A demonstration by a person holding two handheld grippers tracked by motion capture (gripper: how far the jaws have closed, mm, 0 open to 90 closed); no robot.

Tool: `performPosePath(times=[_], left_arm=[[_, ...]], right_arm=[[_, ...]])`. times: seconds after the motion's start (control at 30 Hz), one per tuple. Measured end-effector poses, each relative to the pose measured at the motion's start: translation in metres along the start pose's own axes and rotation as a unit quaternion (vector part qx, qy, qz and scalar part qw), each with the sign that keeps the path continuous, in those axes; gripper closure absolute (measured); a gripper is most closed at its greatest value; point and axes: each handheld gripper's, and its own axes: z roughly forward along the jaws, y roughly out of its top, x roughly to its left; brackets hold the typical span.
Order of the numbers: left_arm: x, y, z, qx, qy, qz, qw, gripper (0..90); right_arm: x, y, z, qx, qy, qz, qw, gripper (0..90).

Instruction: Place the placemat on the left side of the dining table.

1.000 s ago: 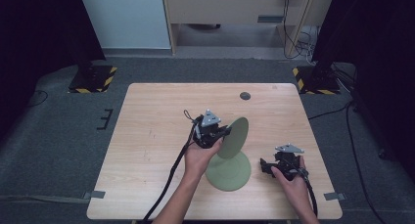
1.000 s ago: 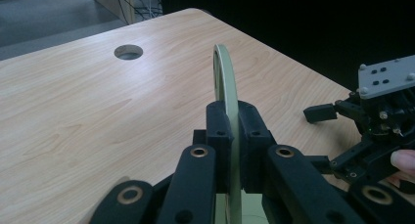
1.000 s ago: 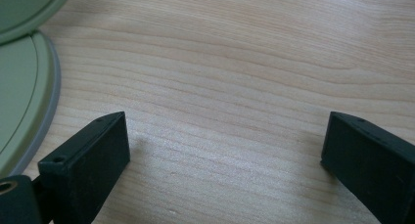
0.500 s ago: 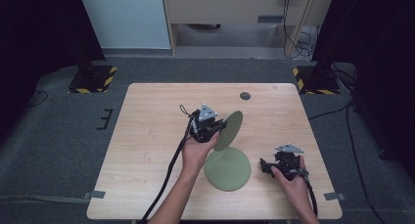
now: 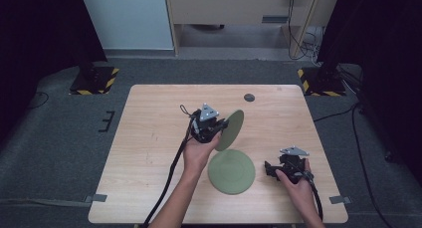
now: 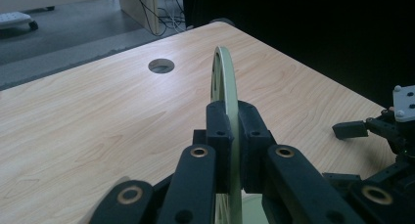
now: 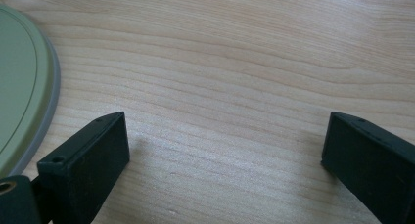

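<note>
My left gripper (image 5: 222,124) is shut on the rim of a pale green plate (image 5: 231,129), held on edge above the table's middle. In the left gripper view that plate (image 6: 223,82) stands edge-on between the two jaws of the left gripper (image 6: 234,145). A second green plate (image 5: 231,171) lies flat on the table near the front; its rim (image 7: 22,106) shows in the right gripper view. My right gripper (image 5: 269,170) rests low at the front right, open, just right of the flat plate. Nothing but bare wood lies between the jaws of the right gripper (image 7: 225,143).
The wooden table (image 5: 149,138) has a round cable hole (image 5: 249,97) near its far edge. Grey carpet surrounds it, with stand bases (image 5: 93,78) at both far corners. The right gripper (image 6: 391,131) appears at the right of the left gripper view.
My left gripper has lifted the tilted plate up and away from the flat plate, toward the table's middle. The right gripper has stayed in place.
</note>
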Motion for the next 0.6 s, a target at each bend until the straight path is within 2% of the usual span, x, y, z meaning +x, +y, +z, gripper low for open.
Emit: performPosePath(times=[0.13,0.23,0.6], left_arm=[[0.0,0.002,-0.001,0.0,0.003,0.005,1.0,85.6],[0.002,0.003,-0.003,-0.006,0.004,0.0,1.0,85.6],[0.008,0.005,-0.014,-0.008,0.016,0.0,0.9998,85.6]], right_arm=[[0.0,0.0,0.0,0.0,0.0,0.0,1.0,3.8],[0.0,0.0,0.0,0.0,0.0,0.0,1.0,3.9],[0.0,0.0,0.0,0.0,0.0,0.0,1.0,3.7]])
